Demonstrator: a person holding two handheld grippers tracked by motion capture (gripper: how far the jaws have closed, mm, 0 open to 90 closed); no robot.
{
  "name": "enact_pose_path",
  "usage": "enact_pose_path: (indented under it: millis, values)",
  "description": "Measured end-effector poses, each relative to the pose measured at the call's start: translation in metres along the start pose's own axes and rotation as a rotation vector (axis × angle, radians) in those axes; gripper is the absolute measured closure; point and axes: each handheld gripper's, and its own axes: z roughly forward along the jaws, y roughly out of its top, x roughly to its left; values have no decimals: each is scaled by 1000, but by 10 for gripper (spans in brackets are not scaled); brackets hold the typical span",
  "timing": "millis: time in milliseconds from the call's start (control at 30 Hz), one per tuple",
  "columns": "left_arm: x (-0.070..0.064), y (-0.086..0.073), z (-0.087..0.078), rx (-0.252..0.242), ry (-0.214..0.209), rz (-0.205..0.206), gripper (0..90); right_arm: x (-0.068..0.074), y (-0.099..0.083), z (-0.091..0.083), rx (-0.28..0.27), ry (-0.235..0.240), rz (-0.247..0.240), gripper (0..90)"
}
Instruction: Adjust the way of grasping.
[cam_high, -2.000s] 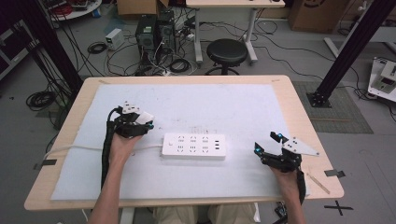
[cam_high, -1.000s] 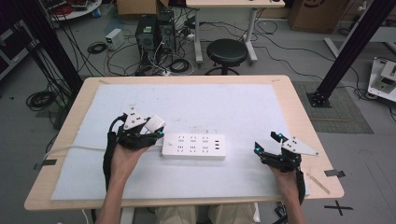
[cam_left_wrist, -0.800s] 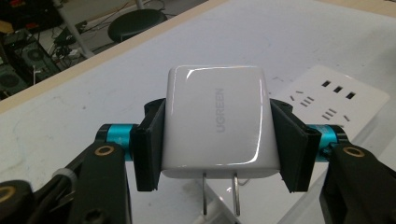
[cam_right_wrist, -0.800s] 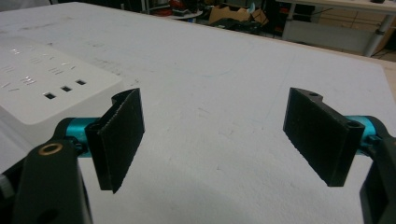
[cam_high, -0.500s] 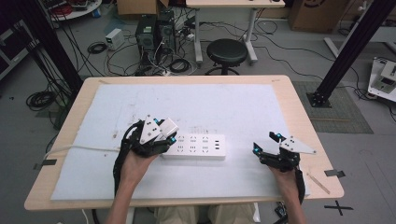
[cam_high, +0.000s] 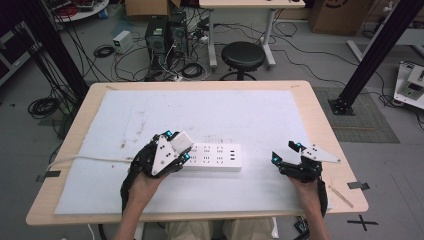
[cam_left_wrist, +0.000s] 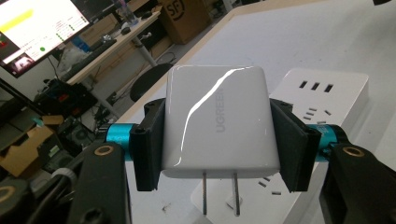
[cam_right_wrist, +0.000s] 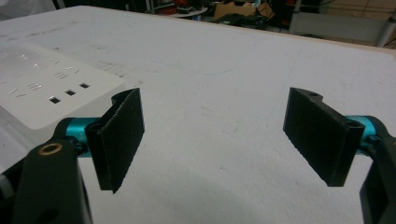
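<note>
White charger (cam_left_wrist: 217, 126) sits clamped in our left gripper (cam_left_wrist: 217, 140), prongs pointing down at the strip (cam_high: 215, 156) just beneath, at frame centre; the strip's long axis runs left-right; our right gripper (cam_high: 295, 159), jaws wide and empty, rests lower right.

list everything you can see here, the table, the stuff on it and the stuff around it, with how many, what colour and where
charger: 1, white, two prongs, clamped in the left gripper above the strip's left end
power strip: 1, white, middle of the mat, cord running off to the left
mat: 1, white, covering most of the table
table: 1, light wood
stool: 1, black, on the floor beyond the table
computer towers: 2, black, on the floor at the far left
left gripper: 1, black with teal, shut on the charger
right gripper: 1, black with teal, open, right of the strip
</note>
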Motion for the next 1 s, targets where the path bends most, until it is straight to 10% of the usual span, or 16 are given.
enact_pose_path:
  millis: [500,633,1000]
  values:
    - [-12,-8,0,-63,20,177,424,13,18,-2,-45,154,56,210]
    - [-17,-10,3,-75,27,229,424,25,41,1,-52,295,82,210]
    - [-28,-6,7,-137,25,295,424,43,67,9,-72,438,121,210]
